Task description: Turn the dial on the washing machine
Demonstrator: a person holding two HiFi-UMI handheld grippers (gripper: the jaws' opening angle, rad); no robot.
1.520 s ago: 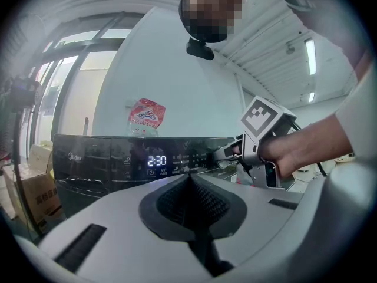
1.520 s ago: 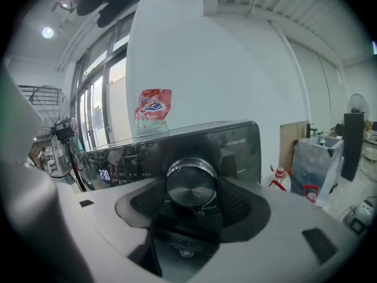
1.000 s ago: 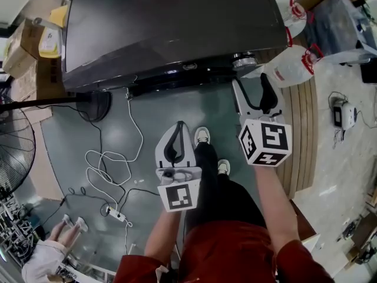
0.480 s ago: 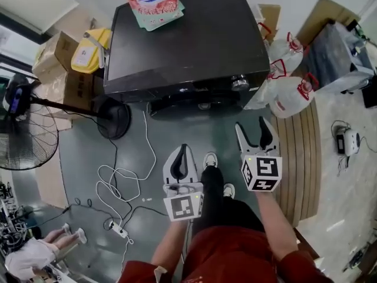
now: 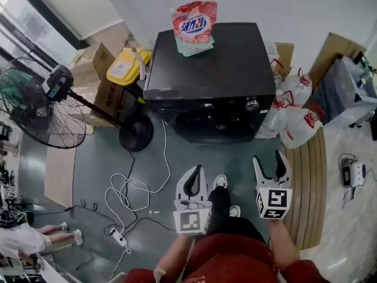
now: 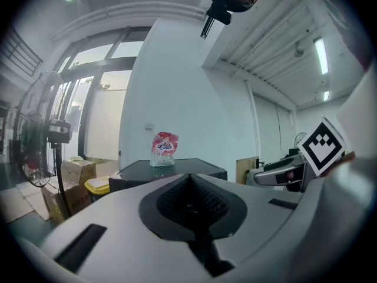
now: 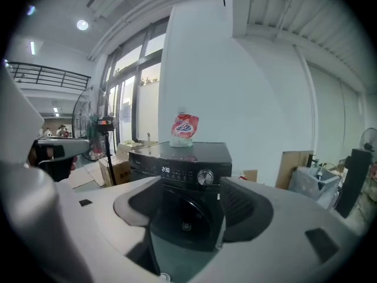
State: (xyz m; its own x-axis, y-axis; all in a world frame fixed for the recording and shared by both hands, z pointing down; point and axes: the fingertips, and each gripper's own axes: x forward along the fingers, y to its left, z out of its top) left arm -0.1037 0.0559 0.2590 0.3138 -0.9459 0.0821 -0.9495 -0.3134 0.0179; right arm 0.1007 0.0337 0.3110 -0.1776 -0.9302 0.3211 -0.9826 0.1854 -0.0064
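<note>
Left tongs: jaws closed together, nothing between them. Right tongs: jaws wide apart, empty, aimed at the washing machine and well apart from it. Dial: silver knob at the right end of the machine's front panel, untouched. Detergent pouch: upright on the machine's top, near the rear edge. Standing fan and cardboard boxes: beside the machine. White cable: looped on the floor.

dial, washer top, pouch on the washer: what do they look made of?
Dial: silvery with a bright sheen, so chromed plastic or metal; the look leaves it open. Washer top: dark, smooth, semi-gloss panel with soft reflections, probably painted metal or plastic. Pouch: glossy printed flexible film, standing upright and slightly crumpled.
</note>
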